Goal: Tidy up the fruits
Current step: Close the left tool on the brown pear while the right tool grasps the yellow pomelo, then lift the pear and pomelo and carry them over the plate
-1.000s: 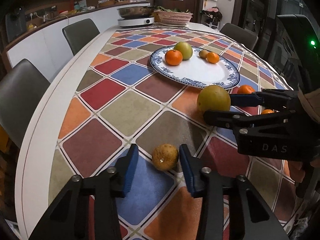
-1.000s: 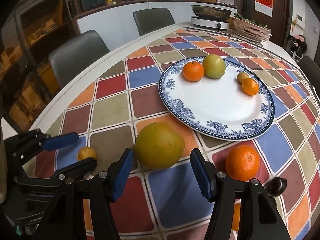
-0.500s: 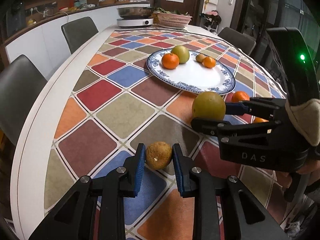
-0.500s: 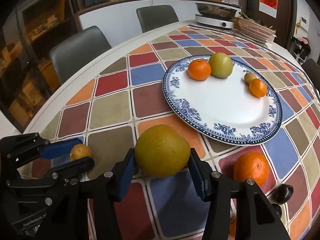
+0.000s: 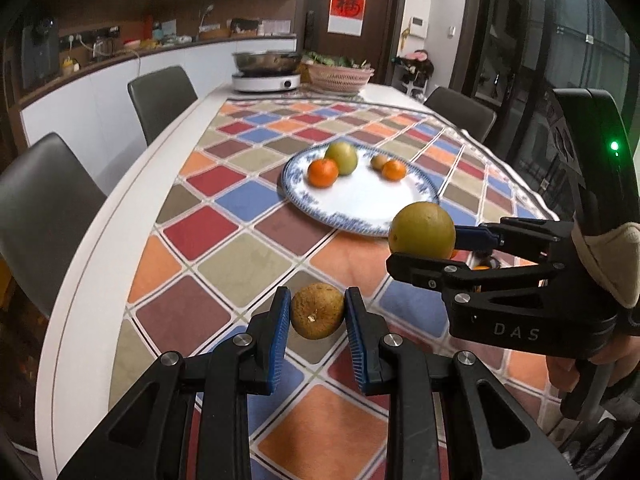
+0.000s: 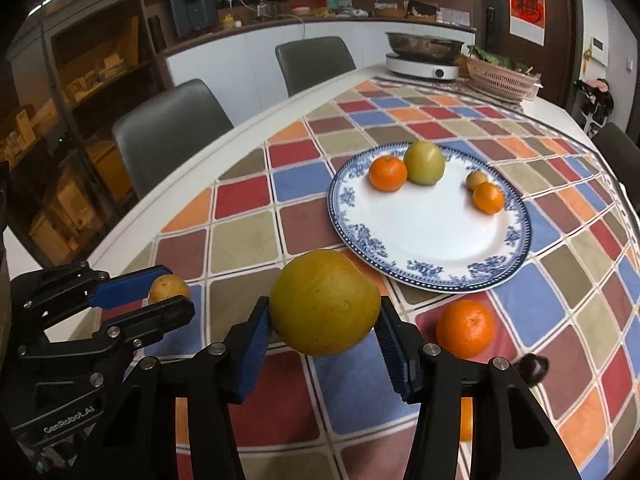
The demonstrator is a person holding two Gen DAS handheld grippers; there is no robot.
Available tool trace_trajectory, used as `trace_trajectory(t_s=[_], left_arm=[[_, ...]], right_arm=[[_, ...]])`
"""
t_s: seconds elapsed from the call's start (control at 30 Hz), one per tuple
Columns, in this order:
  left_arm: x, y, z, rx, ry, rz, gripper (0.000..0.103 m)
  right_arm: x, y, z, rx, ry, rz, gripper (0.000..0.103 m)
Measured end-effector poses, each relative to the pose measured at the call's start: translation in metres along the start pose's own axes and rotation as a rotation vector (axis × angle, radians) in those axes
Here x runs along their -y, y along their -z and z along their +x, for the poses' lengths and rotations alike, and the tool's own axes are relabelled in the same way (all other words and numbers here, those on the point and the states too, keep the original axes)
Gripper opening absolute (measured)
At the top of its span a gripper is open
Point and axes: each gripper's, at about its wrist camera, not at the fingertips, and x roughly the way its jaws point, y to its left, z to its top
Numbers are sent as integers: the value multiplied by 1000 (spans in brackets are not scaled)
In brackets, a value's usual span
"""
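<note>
presently both grippers carry fruit for the blue-rimmed plate [image 6: 430, 276], upper centre: left gripper [image 5: 317, 316] closed on a small brown fruit [image 5: 316, 316], lower centre; right gripper [image 6: 322, 320] clamping a large yellow-green citrus [image 6: 324, 302], raised clear of the tablecloth [image 6: 248, 240].

I see a white table [image 6: 256, 118] spread with a checkered cloth [image 6: 248, 240]. On the cloth sit a blue-rimmed plate [image 6: 436, 276], a loose orange [image 6: 465, 329] and a small dark fruit [image 6: 532, 367]. An induction cooker [image 6: 422, 71] and pink basket [image 6: 502, 80] stand at the far end.
</note>
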Motion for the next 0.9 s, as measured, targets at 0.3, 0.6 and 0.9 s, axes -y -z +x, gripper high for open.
trace_trajectory(t_s=[0.3, 0.6, 0.9], left_arm=[[20, -15, -30, 81, 27, 14, 28], [38, -41, -44, 144, 45, 40, 28], [54, -74, -37, 183, 70, 78, 28]], right_arm=[[5, 0, -46, 79, 10, 16, 52], [19, -5, -82, 153, 38, 45, 52], [39, -17, -97, 200, 58, 67, 52]])
